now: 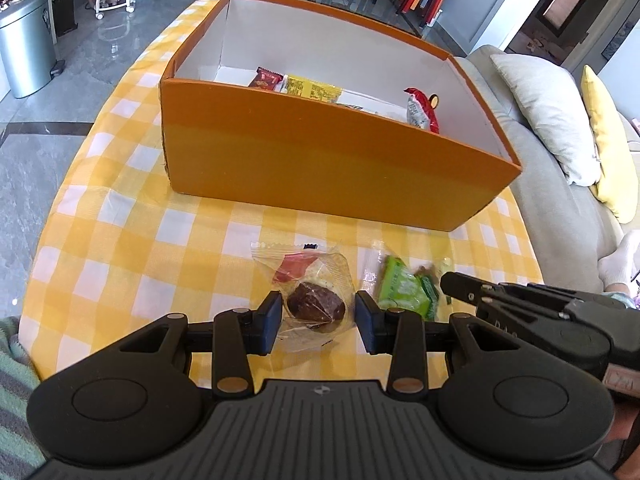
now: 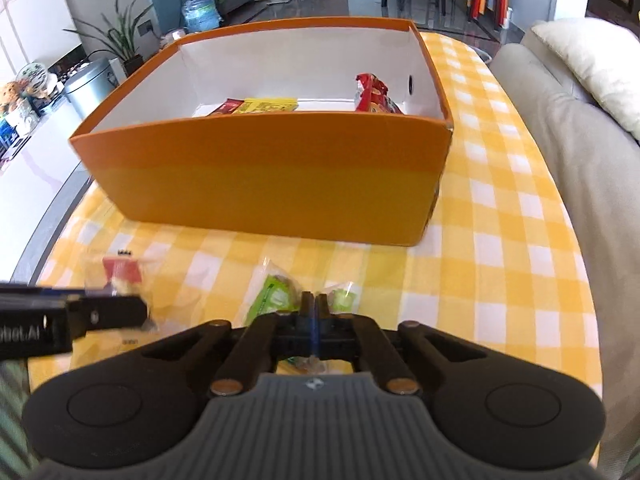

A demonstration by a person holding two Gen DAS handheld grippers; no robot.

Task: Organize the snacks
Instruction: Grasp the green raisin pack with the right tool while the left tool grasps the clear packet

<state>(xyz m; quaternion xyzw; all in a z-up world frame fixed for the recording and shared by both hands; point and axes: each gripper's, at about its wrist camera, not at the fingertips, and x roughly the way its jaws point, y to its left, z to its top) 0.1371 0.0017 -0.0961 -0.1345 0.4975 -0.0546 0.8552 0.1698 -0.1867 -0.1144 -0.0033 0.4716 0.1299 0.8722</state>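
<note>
1. Yellow-and-white checked cloth (image 1: 120, 216) covers the table, with a grey sofa (image 1: 560, 184) along its right side carrying a white cushion (image 1: 548, 108) and a yellow one (image 1: 612, 140).
2. Across the glossy floor stand a steel bin (image 1: 26, 44), a potted plant (image 2: 120, 36) and a water bottle (image 2: 200, 8).
3. An orange box (image 1: 320, 160), white inside, sits in the middle of the table with its top open.
4. Inside it lie a dark red packet (image 1: 264, 79) and a yellow packet (image 1: 314, 88) touching each other near the far left, and a red-and-white packet (image 1: 420, 112) leaning at the right wall.
5. The left tool (image 1: 316, 316) is tilted down over the cloth in front of the box, its blue pads partly spread.
6. Between those pads is a clear wrapper (image 1: 312, 284) holding a brown cake (image 1: 316, 302); the pads sit against the crinkled film on both sides, pinching it.
7. A red patch shows in the far end of that wrapper.
8. Just right of it is a green packet (image 1: 404, 288) in clear film.
9. The right tool (image 2: 314, 304) has its fingers pressed together, and the green packet's film is caught between the tips; green shows on both sides of the closed fingers.
10. Both tools are close side by side, each visible at the edge of the other's view.
</note>
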